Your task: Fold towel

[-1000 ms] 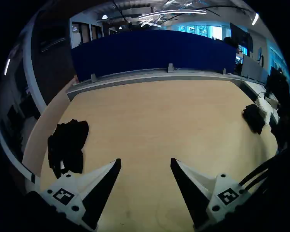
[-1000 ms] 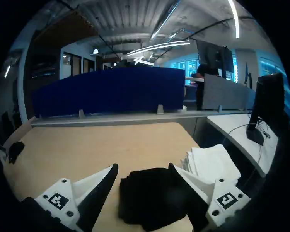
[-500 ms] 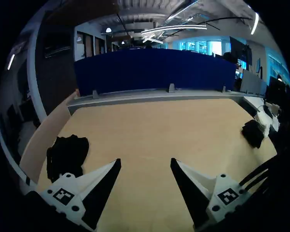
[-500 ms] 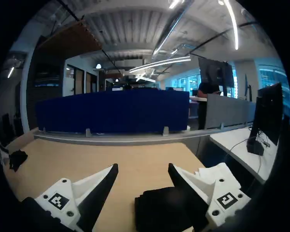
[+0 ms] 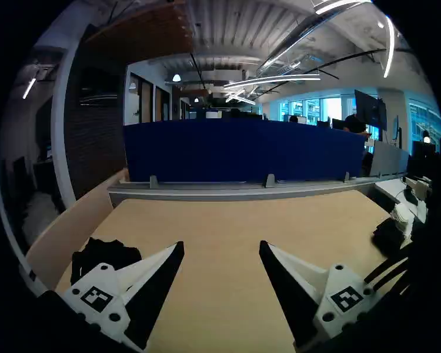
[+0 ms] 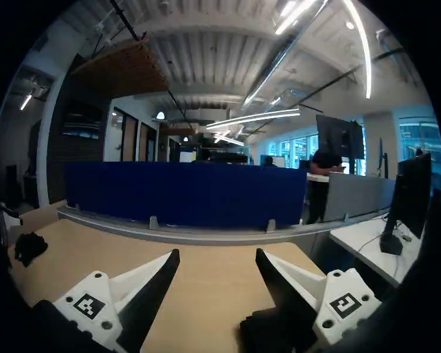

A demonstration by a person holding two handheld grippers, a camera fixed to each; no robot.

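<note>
In the left gripper view my left gripper (image 5: 220, 250) stands open above the light wooden table (image 5: 232, 235), nothing between its fingers. A crumpled black towel (image 5: 103, 256) lies at the table's left edge, just past the left finger. At the right edge sits a folded black towel (image 5: 390, 234) beside a stack of white towels (image 5: 404, 216). In the right gripper view my right gripper (image 6: 216, 259) is open and empty over the table (image 6: 214, 282). The folded black towel (image 6: 267, 323) shows low, partly hidden by the right finger. The crumpled black towel (image 6: 29, 247) lies far left.
A blue partition (image 5: 244, 150) on a grey rail (image 5: 238, 189) closes the table's far side. A neighbouring desk carries a dark monitor (image 6: 411, 203) on the right. A person (image 6: 321, 176) stands behind a grey divider in the distance.
Both grippers have tilted upward, so the table and towels sank lower in each view and more ceiling shows. The folded black towel dropped toward the right gripper view's bottom edge. Both stayed open.
</note>
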